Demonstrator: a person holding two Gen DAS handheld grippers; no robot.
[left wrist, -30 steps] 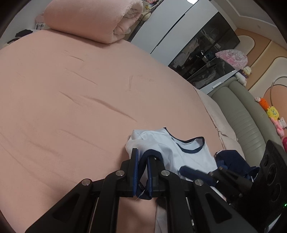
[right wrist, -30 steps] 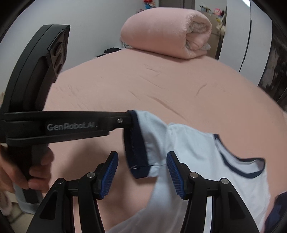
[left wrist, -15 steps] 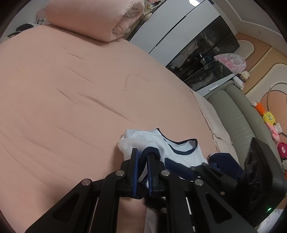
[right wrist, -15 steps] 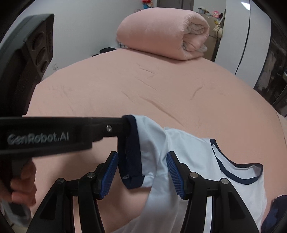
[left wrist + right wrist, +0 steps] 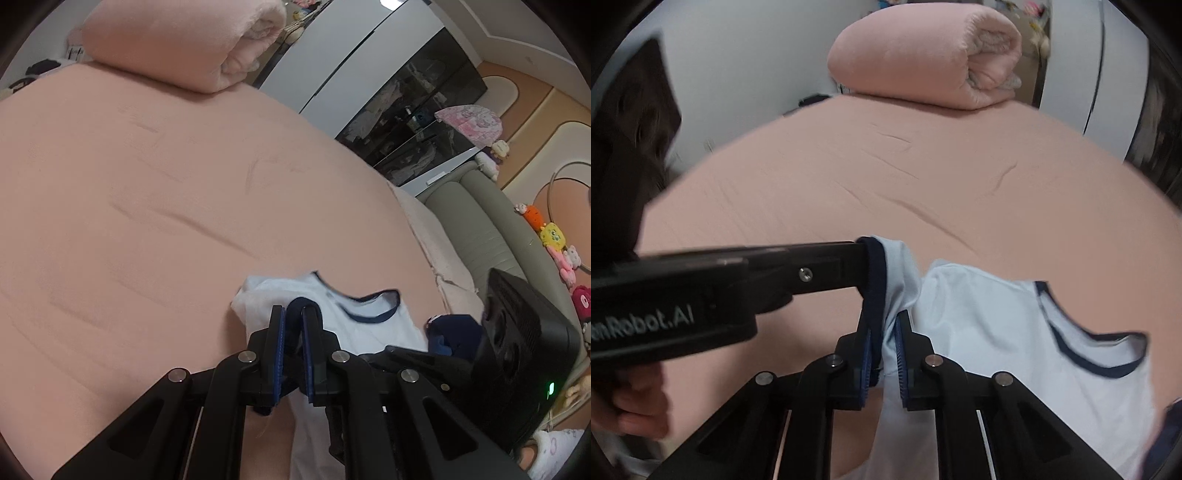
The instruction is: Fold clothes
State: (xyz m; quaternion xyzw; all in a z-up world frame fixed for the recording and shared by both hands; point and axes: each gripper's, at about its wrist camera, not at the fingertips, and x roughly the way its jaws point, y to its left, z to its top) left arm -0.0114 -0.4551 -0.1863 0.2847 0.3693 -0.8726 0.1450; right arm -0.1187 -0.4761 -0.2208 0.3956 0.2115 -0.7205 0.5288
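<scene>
A white T-shirt point(image 5: 1004, 332) with navy collar and navy sleeve cuff lies bunched on the pink bed point(image 5: 886, 184); it also shows in the left wrist view point(image 5: 354, 321). My left gripper point(image 5: 293, 314) is shut on the navy sleeve cuff point(image 5: 299, 304) and holds it raised; in the right wrist view it reaches in from the left point(image 5: 866, 266). My right gripper point(image 5: 886, 325) is shut on the same sleeve just below the cuff point(image 5: 875, 291). In the left wrist view the right gripper's body point(image 5: 517, 343) sits at the right.
A rolled pink blanket point(image 5: 177, 40) lies at the far end of the bed. A dark navy garment point(image 5: 450, 332) lies right of the shirt. A grey-green padded headboard point(image 5: 476, 229), soft toys point(image 5: 554, 236) and a wardrobe point(image 5: 369, 62) stand to the right.
My right gripper has gone from open around the sleeve to shut on it. Both grippers have moved closer together, and the sleeve is pulled tighter.
</scene>
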